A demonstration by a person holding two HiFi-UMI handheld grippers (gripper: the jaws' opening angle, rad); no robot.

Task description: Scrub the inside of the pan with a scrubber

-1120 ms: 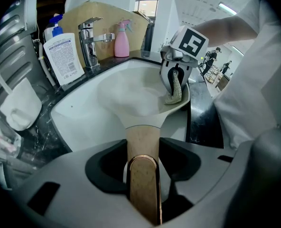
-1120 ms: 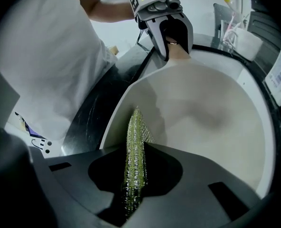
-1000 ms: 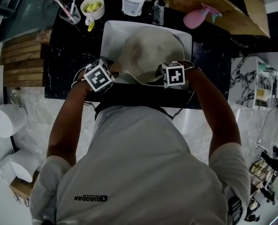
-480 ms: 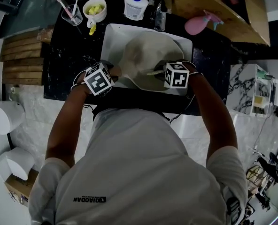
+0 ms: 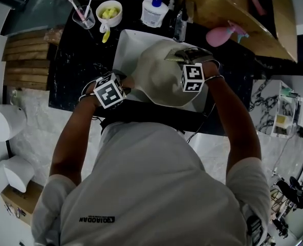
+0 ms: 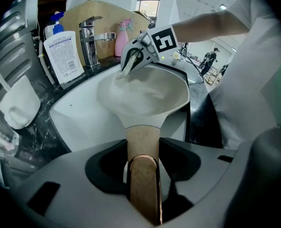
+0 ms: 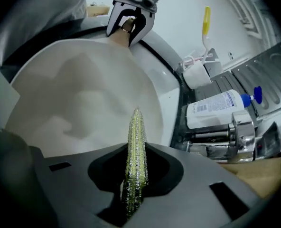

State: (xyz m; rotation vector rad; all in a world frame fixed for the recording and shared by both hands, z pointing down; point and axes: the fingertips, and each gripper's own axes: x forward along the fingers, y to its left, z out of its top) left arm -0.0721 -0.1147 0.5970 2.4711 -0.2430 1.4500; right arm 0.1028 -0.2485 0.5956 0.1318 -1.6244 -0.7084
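A cream pan (image 5: 159, 76) sits tilted in the white sink (image 5: 122, 44). Its wooden handle (image 6: 142, 148) is clamped between the jaws of my left gripper (image 6: 143, 177), at the pan's near left in the head view (image 5: 126, 84). My right gripper (image 7: 133, 186) is shut on a flat green glittery scrubber (image 7: 135, 148). The scrubber's tip (image 6: 127, 66) is over the pan's far inner wall (image 7: 79, 94), and I cannot tell whether it touches. From the right gripper view, the left gripper (image 7: 129, 25) shows across the pan, on the handle.
A chrome faucet (image 6: 94, 38) and a white lotion bottle (image 6: 64, 55) stand behind the sink. A pink spray bottle (image 5: 220, 35) is at the back right. A cup of toothbrushes (image 5: 84, 15) and a white mug (image 5: 109, 12) stand on the black counter at the back left.
My right gripper has carried the scrubber from the pan's near rim across to its far side. The left gripper keeps its hold on the handle.
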